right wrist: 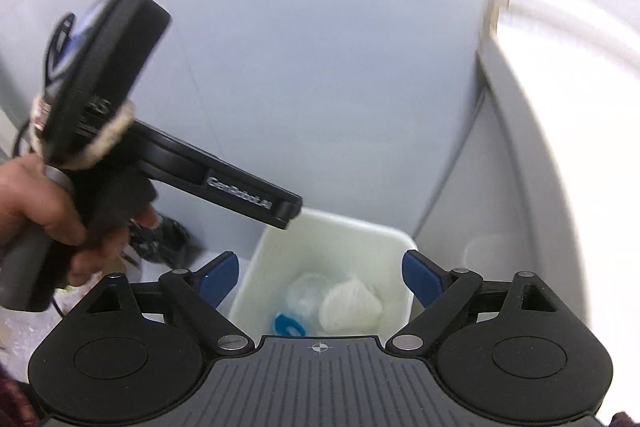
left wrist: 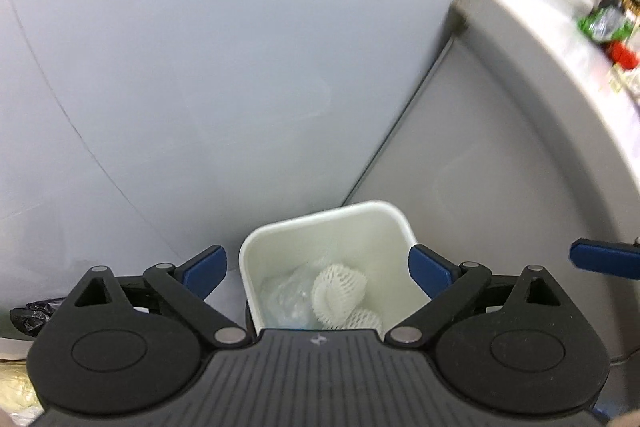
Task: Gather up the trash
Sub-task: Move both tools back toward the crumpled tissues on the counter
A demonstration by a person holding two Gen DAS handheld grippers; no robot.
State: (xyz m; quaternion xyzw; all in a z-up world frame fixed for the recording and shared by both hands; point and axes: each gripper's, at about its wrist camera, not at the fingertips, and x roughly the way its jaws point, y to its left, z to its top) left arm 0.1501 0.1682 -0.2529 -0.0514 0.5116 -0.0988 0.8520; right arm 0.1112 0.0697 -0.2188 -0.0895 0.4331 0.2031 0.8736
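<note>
Both claws, left and right, gape empty over the white bin; next, lift clear toward 12 o'clock, avoid rim.

You can read "GenRobot.AI" in pale letters along the black arm of the left gripper; the white lettering on its body blurs, possibly ending "RS".
</note>
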